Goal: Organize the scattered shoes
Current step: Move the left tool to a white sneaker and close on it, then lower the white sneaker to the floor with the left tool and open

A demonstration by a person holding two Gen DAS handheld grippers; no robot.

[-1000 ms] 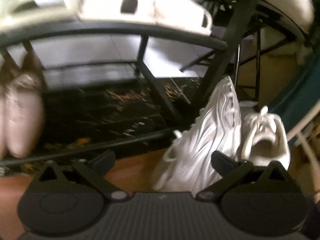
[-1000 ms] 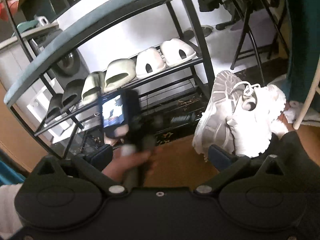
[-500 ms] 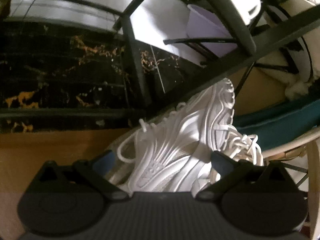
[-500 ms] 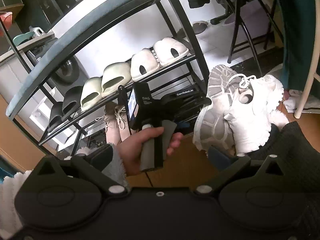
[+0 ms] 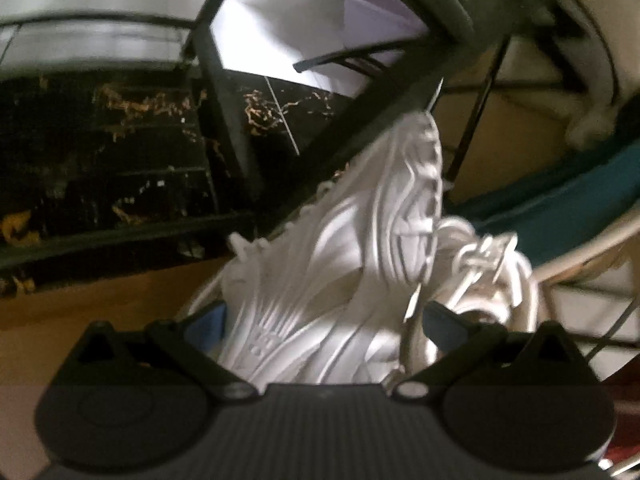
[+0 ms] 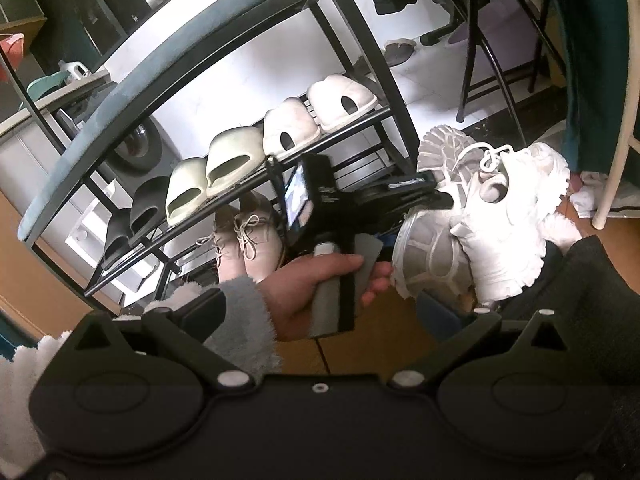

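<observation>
Ahead of both tools, black shoe rack (image 6: pixel 356 128), slippers lined on its shelf. Between wide-spread left gripper (image 5: pixel 324 320) fingers, white sneaker (image 5: pixel 340 264), tipped sole-outward against its mate (image 6: pixel 508 220). Best closed squarely across the ribbed midsole, clear of loose laces. Right gripper (image 6: pixel 320 312): spread wide, empty.
</observation>
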